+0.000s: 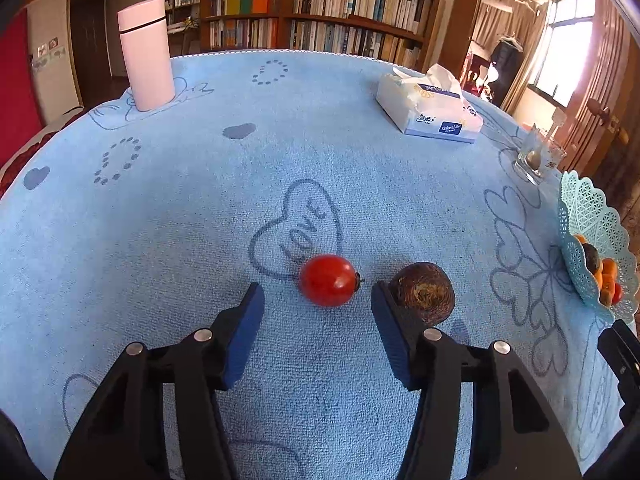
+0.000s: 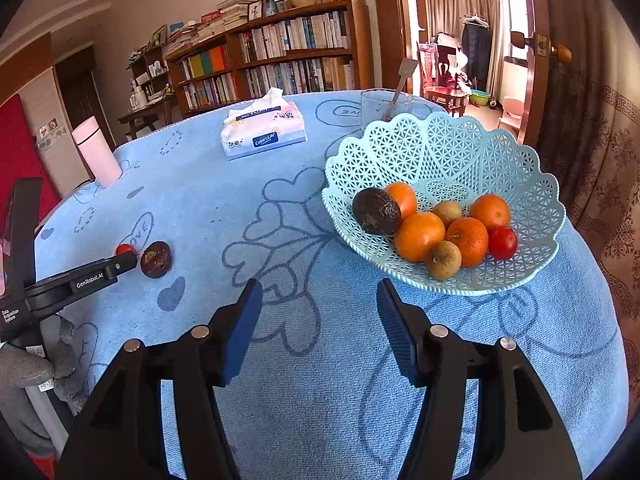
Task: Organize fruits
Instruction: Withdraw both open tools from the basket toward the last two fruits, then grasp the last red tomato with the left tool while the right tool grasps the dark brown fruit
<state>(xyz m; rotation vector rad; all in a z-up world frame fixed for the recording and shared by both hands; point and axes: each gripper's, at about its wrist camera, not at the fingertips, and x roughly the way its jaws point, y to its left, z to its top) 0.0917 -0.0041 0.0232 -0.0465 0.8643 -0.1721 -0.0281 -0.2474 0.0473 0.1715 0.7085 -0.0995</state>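
Red and glossy, the cherry tomato lies at lower centre of the left wrist view on the blue towel, just ahead of the left gripper, whose jaws stand spread and empty. A dark brown fruit sits beside its right finger. The right gripper gapes empty near the lattice basket of fruit.

Right gripper fingers spread before the fruit-filled basket
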